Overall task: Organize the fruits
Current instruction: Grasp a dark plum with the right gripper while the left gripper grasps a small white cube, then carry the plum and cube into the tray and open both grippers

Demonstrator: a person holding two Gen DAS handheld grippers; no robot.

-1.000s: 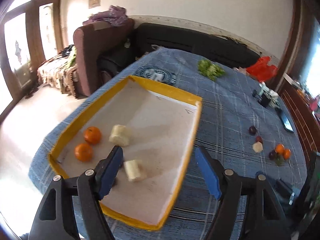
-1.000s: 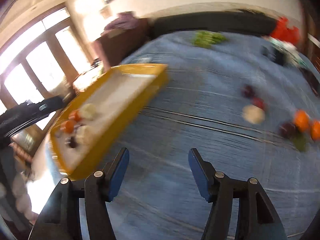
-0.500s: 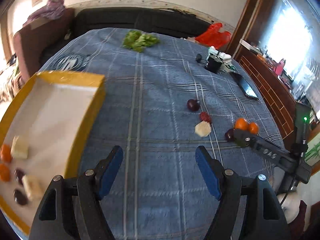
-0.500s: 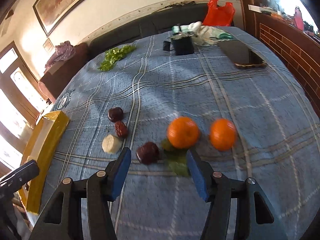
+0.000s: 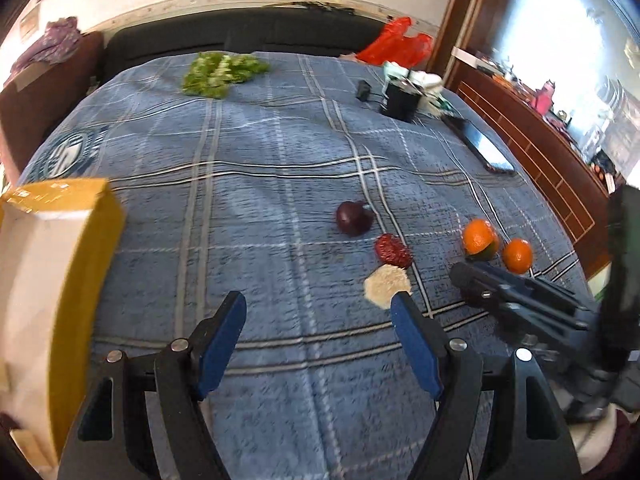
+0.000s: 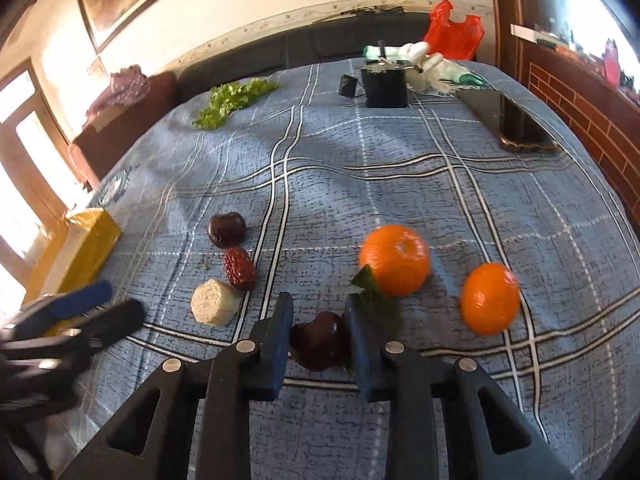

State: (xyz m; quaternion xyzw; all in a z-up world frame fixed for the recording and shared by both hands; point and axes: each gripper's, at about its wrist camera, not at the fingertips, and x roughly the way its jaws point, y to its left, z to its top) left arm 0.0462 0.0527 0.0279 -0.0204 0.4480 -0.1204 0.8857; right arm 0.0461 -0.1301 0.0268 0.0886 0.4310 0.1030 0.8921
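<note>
Plum sits clamped between right gripper fingers.

Cloth, peel and plastic on the table

We see a woven blue plaid tablecloth, matt and coarse; two oranges with smooth, faintly shiny peel; a wrinkled red date beside a glossy dark fruit; a pale, grainy cut piece; a glossy red plastic bag (crinkled); and the right gripper, matt black plastic with blue pads and metal rivets.
</note>
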